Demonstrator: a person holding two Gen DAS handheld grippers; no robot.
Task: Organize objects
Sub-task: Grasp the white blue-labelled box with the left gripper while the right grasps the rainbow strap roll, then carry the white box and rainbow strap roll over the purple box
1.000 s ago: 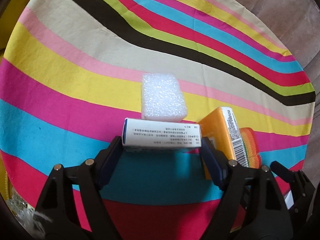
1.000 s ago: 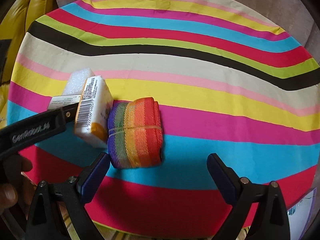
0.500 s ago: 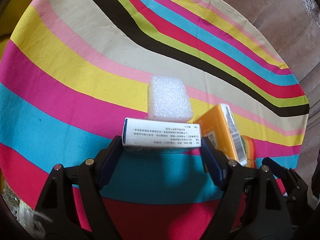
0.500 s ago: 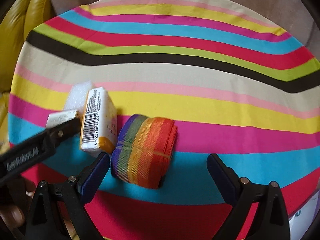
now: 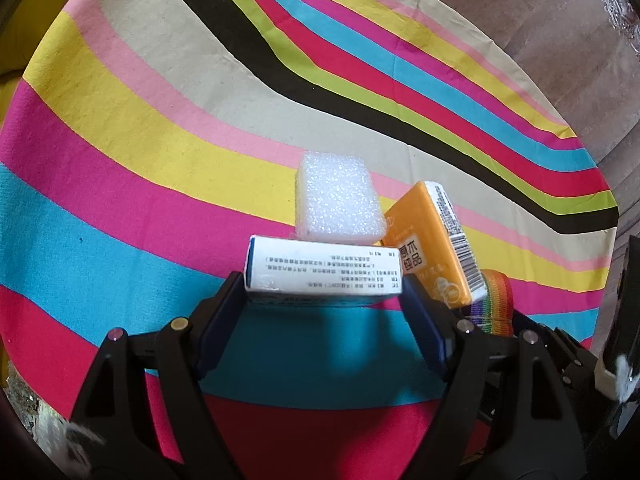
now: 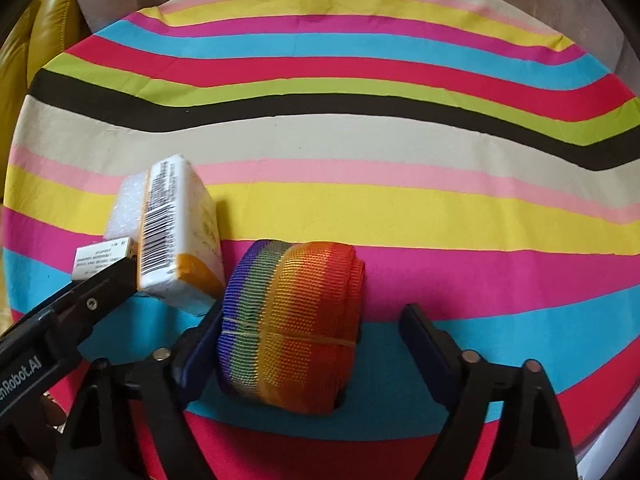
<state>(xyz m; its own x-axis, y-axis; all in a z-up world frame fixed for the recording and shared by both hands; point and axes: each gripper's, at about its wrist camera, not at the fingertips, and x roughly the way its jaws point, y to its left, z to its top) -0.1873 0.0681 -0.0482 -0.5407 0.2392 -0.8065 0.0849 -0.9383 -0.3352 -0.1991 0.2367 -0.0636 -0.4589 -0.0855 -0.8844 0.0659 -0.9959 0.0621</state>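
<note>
Right hand-held gripper (image 6: 312, 344) just been closing, jaws apart around rainbow strap roll (image 6: 290, 324), not yet squeezing; left pad touching, right pad clear. Roll near, long way pointing far. Left hand-held gripper (image 5: 324, 304) clamped on white box (image 5: 324, 270), beside orange box (image 5: 430, 248), on striped table (image 6: 360, 152).

The left gripper (image 5: 324, 300) tilts steeply downward, its jaws clamped on the ends of a white box (image 5: 323, 268). The right gripper (image 6: 312, 340) also points steeply down; its jaws have just been closing around a strap roll (image 6: 290, 324), the left pad touching it, the right pad apart.
</note>
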